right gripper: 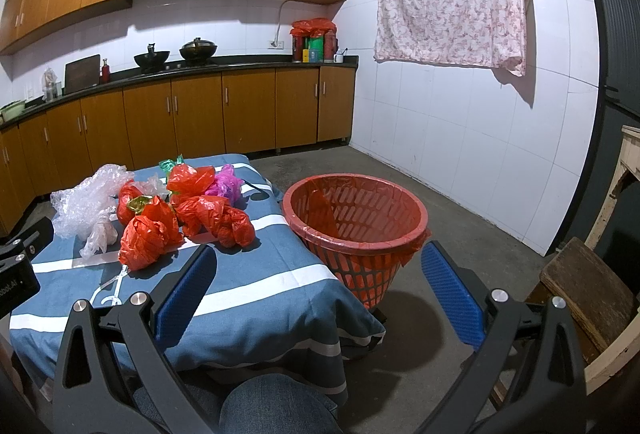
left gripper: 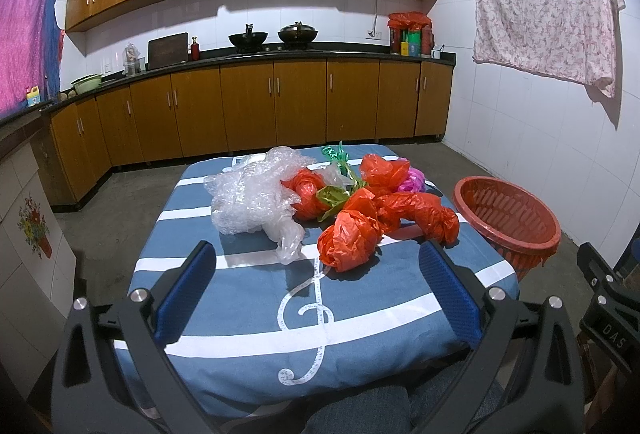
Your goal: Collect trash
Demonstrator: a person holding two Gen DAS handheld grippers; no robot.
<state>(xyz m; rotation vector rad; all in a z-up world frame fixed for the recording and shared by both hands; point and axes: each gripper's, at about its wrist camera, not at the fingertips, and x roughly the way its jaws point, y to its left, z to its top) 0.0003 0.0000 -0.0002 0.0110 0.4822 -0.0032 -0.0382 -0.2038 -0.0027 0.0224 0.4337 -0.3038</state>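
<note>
Ahead of our left gripper (left gripper: 318,290), whose jaws are spread wide and hold nothing, we count four crumpled red bags (left gripper: 352,240), though the tangle may hide another, plus one clear bubble-wrap wad (left gripper: 250,198), one pink bag (left gripper: 410,180) and some green scraps (left gripper: 334,196), all heaped on the blue striped tablecloth (left gripper: 248,314). Our right gripper (right gripper: 316,288) is likewise spread and empty; one red slatted basket (right gripper: 356,222), lined with red film, stands just beyond it, beside the table edge.
</note>
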